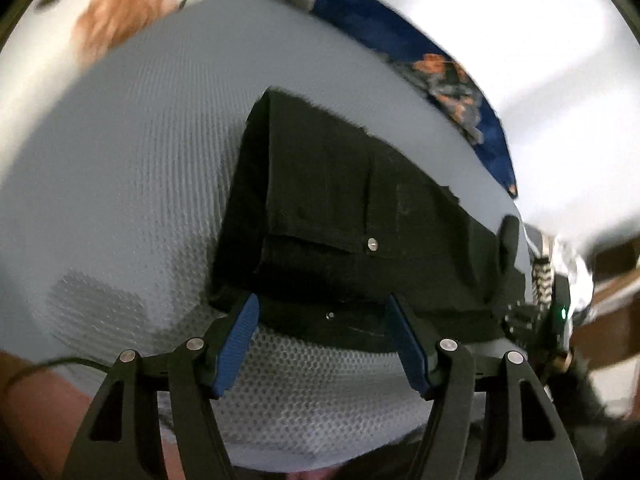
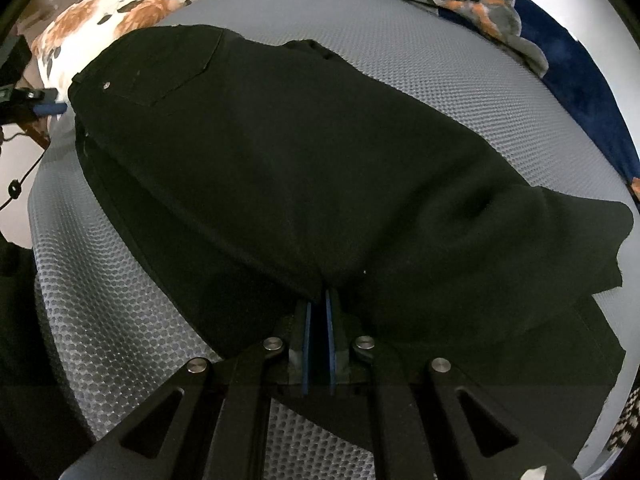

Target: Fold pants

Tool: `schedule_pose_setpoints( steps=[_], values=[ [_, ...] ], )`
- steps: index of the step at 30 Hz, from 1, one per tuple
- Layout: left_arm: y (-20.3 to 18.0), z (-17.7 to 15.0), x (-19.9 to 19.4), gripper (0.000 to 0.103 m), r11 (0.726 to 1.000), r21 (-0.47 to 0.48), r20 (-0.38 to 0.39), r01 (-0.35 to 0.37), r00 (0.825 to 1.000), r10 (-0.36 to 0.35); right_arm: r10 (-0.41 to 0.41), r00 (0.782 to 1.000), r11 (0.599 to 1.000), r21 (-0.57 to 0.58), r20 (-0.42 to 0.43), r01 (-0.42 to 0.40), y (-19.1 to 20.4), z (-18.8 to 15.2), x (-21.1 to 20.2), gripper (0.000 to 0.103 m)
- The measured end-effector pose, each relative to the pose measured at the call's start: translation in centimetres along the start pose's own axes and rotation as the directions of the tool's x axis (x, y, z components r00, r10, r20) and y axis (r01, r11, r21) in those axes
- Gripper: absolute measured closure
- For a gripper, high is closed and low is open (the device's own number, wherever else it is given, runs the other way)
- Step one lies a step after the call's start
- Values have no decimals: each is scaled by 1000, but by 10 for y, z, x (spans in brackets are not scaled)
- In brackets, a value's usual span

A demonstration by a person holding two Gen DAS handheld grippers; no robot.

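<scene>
Black pants lie folded lengthwise on a grey mesh surface, waistband with a silver button nearest my left gripper. My left gripper is open, its blue pads either side of the waistband edge, holding nothing. In the right wrist view the pants spread across the mesh surface, back pocket at far left, leg ends bunched at right. My right gripper is shut on a fold of the black cloth at its near edge. The left gripper's blue fingertip shows at far left by the waistband.
A floral pillow lies at the far left end. A dark blue floral cloth runs along the far edge. A white wall is behind. A cable hangs at the left.
</scene>
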State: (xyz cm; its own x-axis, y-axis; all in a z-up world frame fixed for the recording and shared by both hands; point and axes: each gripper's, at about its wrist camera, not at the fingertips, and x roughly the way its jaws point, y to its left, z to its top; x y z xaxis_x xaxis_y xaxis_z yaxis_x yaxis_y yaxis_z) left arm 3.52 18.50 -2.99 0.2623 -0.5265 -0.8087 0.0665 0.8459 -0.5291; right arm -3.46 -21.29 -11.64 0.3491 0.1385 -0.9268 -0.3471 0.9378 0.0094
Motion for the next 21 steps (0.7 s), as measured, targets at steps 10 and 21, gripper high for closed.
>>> schedule_pose_setpoints(
  steps=[10, 21],
  values=[
    [-1, 16, 6, 83, 999, -7, 58, -42, 997, 42, 18, 999, 1000, 8, 42, -18, 15, -13, -46, 97],
    [-13, 4, 31, 80, 943, 226, 46, -245, 969, 241, 105, 992, 994, 37, -66, -103, 26, -28, -7, 96]
  ],
)
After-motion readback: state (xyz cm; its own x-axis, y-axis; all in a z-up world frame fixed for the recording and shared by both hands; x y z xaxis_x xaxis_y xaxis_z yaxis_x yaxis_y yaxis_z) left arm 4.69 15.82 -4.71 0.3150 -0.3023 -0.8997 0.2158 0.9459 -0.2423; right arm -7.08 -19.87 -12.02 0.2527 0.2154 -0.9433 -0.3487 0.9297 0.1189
